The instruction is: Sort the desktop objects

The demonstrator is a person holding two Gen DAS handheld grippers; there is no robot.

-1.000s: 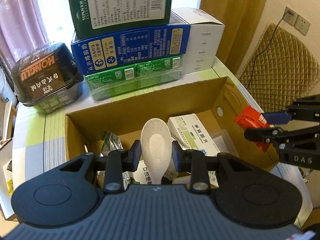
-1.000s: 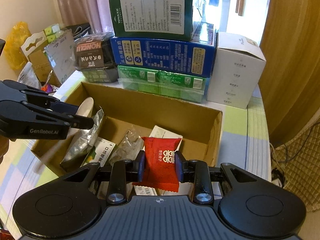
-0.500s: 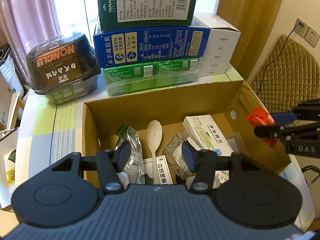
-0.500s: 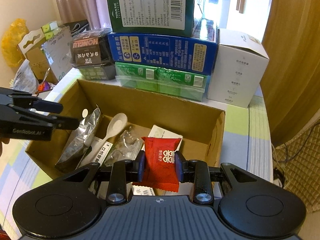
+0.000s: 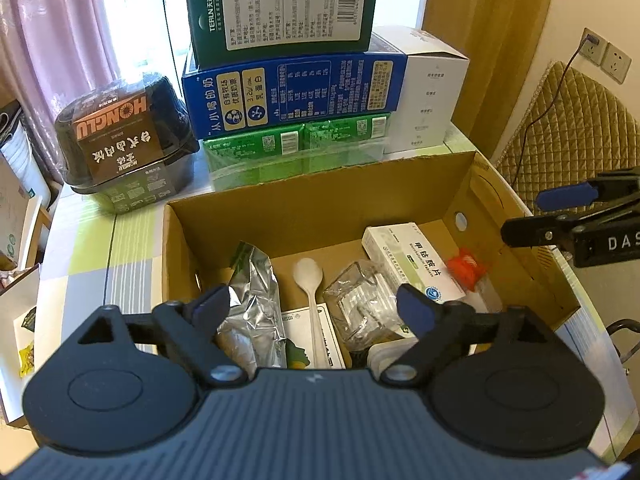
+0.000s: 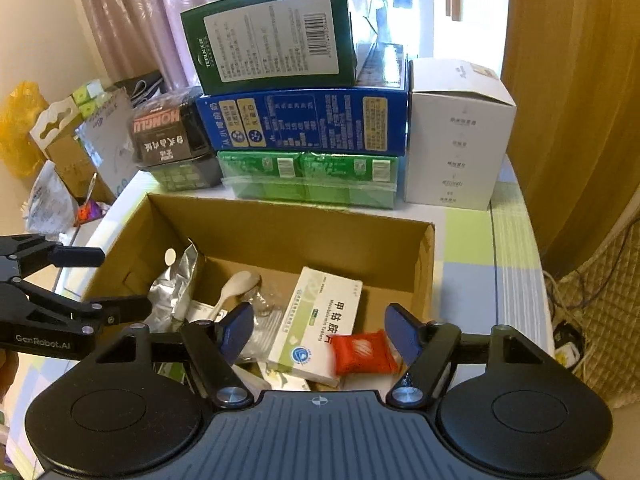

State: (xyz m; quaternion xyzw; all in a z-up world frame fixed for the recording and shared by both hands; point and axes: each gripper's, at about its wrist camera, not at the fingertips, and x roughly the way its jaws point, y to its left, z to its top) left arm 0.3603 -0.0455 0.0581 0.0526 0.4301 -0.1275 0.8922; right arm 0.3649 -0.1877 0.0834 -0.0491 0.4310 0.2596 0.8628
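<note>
**Both claws spread above the cardboard box: hazards and object orientation**

**Claw state.** The left claw [image 5: 310,306] is spread wide and holds nothing. The right claw [image 6: 318,330] is likewise spread and empty. Both hover over the near edge of the cardboard box [image 5: 316,196].

**Object location.** The red candy packet [image 6: 362,352] lies inside the cardboard box, near its right wall, touching the near end of the white medicine carton [image 6: 320,318]. It appears blurred, so whether it has fully settled cannot be determined. The white spoon [image 5: 310,292] lies on the box floor between the foil pouch [image 5: 250,300] and the clear plastic wrapper [image 5: 360,306].

**Hazards.**
- The packet rests partly against the medicine carton; a nudge of the carton is likely to shift it.
- The spread fingers sit low over the box contents. A careless retreat may snag the wrapper or the foil pouch and drag them out.
- The two claws are near each other across the box; crossing paths risks contact.

**Orientation.** The spoon's long axis runs from the near wall toward the far wall, bowl at the far end. The packet's long axis runs roughly parallel to the near wall.
</note>
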